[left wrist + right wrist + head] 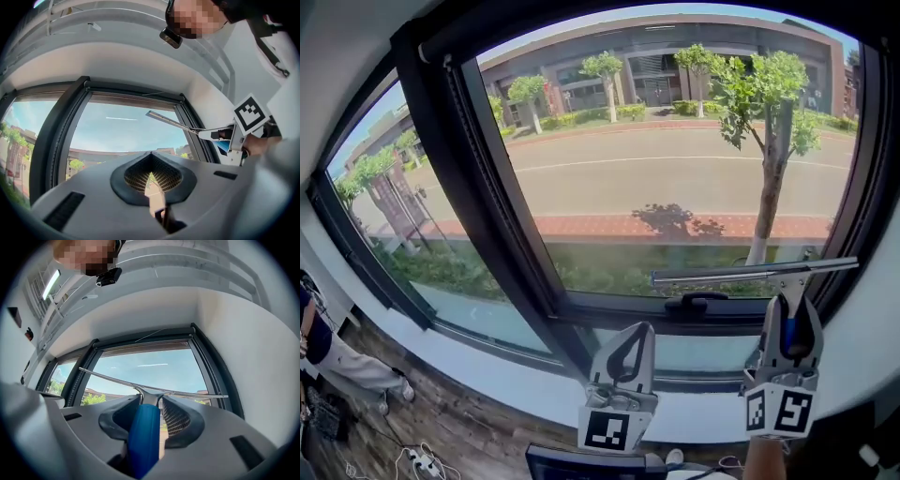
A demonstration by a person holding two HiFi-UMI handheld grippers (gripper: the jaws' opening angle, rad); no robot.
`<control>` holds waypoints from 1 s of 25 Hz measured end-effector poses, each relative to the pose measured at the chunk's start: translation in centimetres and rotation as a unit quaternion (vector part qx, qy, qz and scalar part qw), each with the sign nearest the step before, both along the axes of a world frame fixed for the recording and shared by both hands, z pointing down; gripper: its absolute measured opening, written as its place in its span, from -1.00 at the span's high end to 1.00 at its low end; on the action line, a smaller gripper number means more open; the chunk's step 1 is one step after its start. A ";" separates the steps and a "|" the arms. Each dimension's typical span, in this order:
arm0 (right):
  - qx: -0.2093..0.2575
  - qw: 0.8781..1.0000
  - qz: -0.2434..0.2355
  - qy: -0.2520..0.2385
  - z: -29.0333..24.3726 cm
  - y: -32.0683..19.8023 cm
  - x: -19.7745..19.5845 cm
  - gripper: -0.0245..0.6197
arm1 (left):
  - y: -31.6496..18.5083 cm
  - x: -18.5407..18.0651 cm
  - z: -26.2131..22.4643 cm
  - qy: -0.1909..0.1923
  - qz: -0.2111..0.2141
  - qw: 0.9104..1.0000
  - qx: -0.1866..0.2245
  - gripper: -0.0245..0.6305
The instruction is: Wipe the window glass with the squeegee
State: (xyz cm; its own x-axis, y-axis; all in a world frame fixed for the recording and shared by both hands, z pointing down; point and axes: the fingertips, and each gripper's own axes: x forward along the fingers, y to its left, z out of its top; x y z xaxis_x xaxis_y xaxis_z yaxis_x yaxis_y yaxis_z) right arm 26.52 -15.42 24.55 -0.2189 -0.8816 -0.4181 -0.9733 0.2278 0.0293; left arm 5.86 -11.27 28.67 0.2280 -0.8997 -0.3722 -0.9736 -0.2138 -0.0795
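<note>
The squeegee has a blue handle (143,437) and a long metal blade (755,272). My right gripper (789,323) is shut on that handle and holds the blade level against the lower right part of the window glass (675,169). In the right gripper view the blade (150,387) crosses the pane just beyond my right gripper (152,411). My left gripper (625,361) hangs lower and to the left, below the window's bottom rail, shut with nothing in it. From the left gripper view, my left gripper (152,180) points up at the pane, with the squeegee (171,122) to its upper right.
A black window handle (696,302) sits on the bottom rail just under the blade. A thick black mullion (487,206) divides this pane from the left one. Below lies a white sill wall (487,361) and wooden floor with cables (422,461); a person (337,361) is at far left.
</note>
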 end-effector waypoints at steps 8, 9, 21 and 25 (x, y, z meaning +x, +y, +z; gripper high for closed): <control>0.043 0.998 0.047 0.019 -4.0 -3.0 -0.4 0.46 | -4.6 0.0 -1.2 -0.008 0.075 0.997 0.001 0.92; 0.050 0.997 0.052 0.022 -4.9 -3.4 -0.6 0.46 | -5.0 -0.2 -1.6 -0.010 0.085 0.996 0.002 0.92; 0.128 0.986 0.062 0.082 -16.7 -10.5 -1.3 0.46 | -8.1 -1.0 -2.9 -0.015 0.125 0.992 0.014 0.92; 0.138 0.986 0.052 0.080 -21.0 -12.6 -0.8 0.46 | -8.6 0.0 -3.2 -0.022 0.133 0.991 0.018 0.92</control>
State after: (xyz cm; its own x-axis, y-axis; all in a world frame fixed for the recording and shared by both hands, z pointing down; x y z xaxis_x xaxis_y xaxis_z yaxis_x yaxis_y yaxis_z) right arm 25.76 -28.03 3.51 -0.2155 -0.7598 -0.6134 -0.9689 0.0883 0.2310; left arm 5.86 -19.85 25.48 0.4716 -0.7923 -0.3871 -0.8788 -0.4586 -0.1320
